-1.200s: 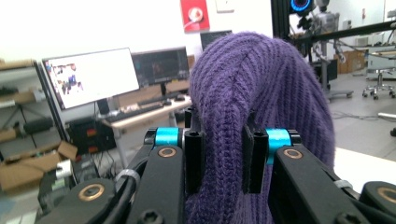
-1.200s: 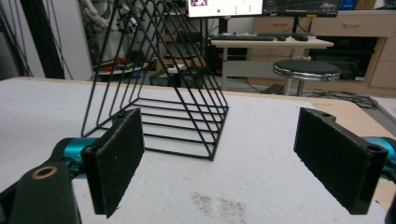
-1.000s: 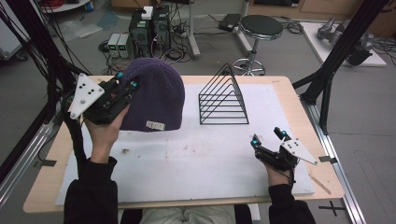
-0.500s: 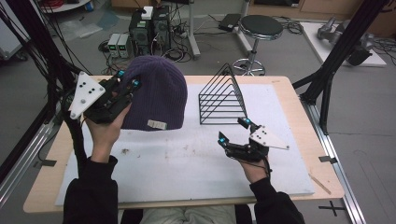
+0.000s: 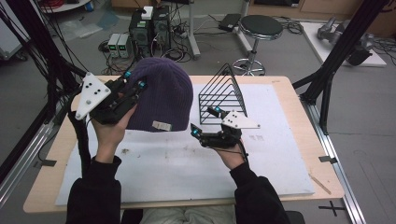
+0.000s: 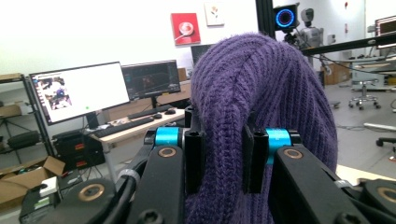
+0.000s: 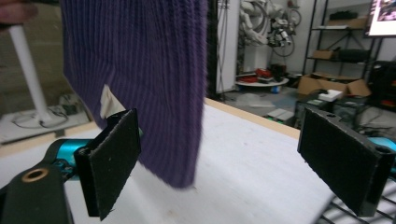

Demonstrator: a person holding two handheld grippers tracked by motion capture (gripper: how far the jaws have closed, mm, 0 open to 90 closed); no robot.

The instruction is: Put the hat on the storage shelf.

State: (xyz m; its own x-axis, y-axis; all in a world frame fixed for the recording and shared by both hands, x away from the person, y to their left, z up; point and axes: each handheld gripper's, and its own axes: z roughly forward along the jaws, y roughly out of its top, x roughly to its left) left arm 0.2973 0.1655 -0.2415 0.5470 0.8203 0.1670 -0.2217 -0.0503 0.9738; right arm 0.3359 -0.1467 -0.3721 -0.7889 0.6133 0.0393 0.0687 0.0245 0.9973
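Note:
A purple knit beanie point(image 5: 166, 93) with a small pale label hangs lifted above the left of the table. My left gripper point(image 5: 133, 87) is shut on a fold at its left side; in the left gripper view both pads pinch the beanie point(image 6: 261, 93) in the left gripper point(image 6: 219, 161). My right gripper point(image 5: 204, 121) hovers open just right of the beanie's lower edge, in front of a black wire rack point(image 5: 222, 95). In the right gripper view the beanie point(image 7: 140, 70) hangs ahead of the left pad, and nothing is between the wide jaws of the right gripper point(image 7: 229, 158).
A white mat point(image 5: 187, 163) covers most of the wooden table point(image 5: 299, 102). The wire rack stands at the middle back, close behind my right hand. A stool point(image 5: 260, 28) and computer boxes point(image 5: 149, 23) stand on the floor beyond the table.
My right gripper has travelled from the table's front right corner leftward and away, rising a little, to the beanie's lower right edge. The left gripper and beanie have stayed put.

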